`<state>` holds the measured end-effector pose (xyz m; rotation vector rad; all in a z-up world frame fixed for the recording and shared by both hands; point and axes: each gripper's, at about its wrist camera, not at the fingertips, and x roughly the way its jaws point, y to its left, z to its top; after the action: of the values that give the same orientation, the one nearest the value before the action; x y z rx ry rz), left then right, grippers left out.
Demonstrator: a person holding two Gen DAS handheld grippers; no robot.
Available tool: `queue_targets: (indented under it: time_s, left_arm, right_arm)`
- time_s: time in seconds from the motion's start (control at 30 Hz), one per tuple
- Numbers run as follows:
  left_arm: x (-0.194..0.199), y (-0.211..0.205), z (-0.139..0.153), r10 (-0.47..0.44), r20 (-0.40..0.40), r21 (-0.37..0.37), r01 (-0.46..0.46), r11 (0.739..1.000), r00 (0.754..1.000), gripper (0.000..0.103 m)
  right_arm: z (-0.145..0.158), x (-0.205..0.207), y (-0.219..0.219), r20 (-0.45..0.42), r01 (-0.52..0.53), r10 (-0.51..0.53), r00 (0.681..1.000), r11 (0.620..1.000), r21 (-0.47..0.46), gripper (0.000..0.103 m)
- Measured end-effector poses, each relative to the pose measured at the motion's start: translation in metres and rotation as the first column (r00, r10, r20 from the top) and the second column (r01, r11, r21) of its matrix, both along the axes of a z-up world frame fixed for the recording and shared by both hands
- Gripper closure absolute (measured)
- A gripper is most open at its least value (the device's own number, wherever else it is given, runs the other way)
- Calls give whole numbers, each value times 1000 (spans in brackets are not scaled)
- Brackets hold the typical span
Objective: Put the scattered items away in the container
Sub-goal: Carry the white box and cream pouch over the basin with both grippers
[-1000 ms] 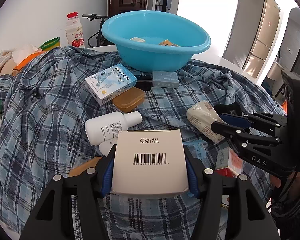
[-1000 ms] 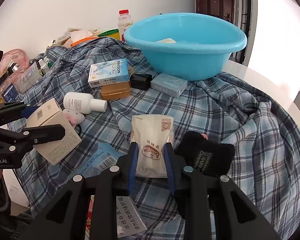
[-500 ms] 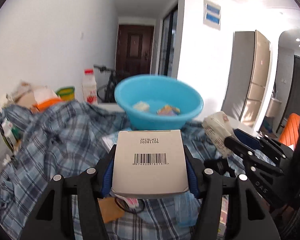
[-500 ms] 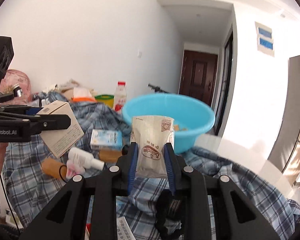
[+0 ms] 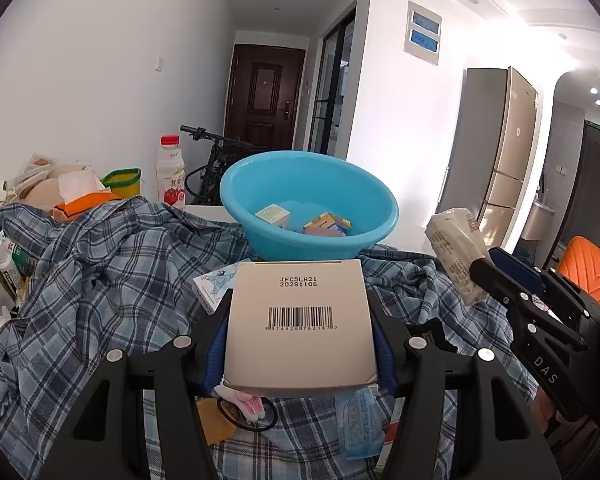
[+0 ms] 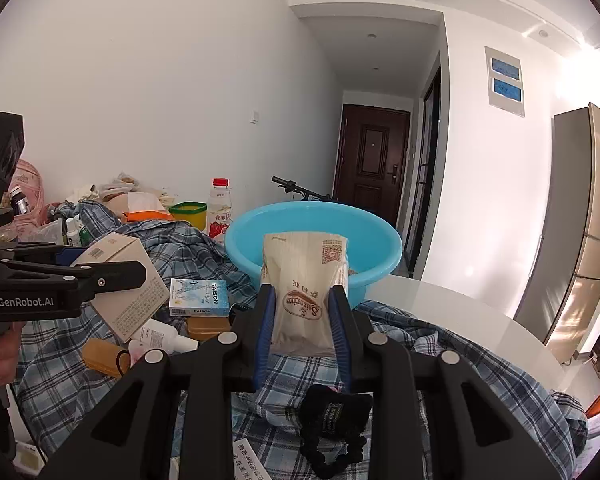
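Ahead of both your grippers sits the blue basin [image 5: 300, 184], its near rim above the plaid cloth [image 5: 100, 264], small boxes already inside. Your left gripper [image 5: 300, 332] is clamped on the beige barcode box [image 5: 300, 320]; your right gripper [image 6: 303, 320] is clenched on the bread packet [image 6: 304, 280]. Both loads hang clear of the cloth, with open air up to the rim. Below the grippers lie the RAISON box [image 6: 198, 298] and white bottle [image 6: 160, 336].

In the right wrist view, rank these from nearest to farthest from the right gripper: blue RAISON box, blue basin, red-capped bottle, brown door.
1. RAISON box, low on the plaid cloth, left of the right gripper.
2. Basin, straight ahead behind the held packet.
3. Bottle, behind the basin's left rim.
4. Door, at the hallway's far end.
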<state>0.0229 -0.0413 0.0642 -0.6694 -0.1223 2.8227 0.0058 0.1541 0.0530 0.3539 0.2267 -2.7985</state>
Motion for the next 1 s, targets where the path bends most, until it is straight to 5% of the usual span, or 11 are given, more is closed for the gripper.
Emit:
queue_targets:
  time_s: [0.3, 0.63, 1.0]
  left_arm:
    - [-59, 14, 52, -25, -101, -35, 22, 999, 995, 42]
    - [-190, 27, 91, 13, -131, -57, -20, 998, 991, 42]
    - [-310, 22, 74, 58, -2, -6, -58, 998, 998, 42]
  right_arm:
    - [38, -56, -1, -23, 10, -9, 1000, 999, 42, 77]
    - [74, -170, 5, 15, 82, -82, 996, 996, 35, 77]
    - [74, -243, 8, 68, 118, -121, 990, 992, 43, 77]
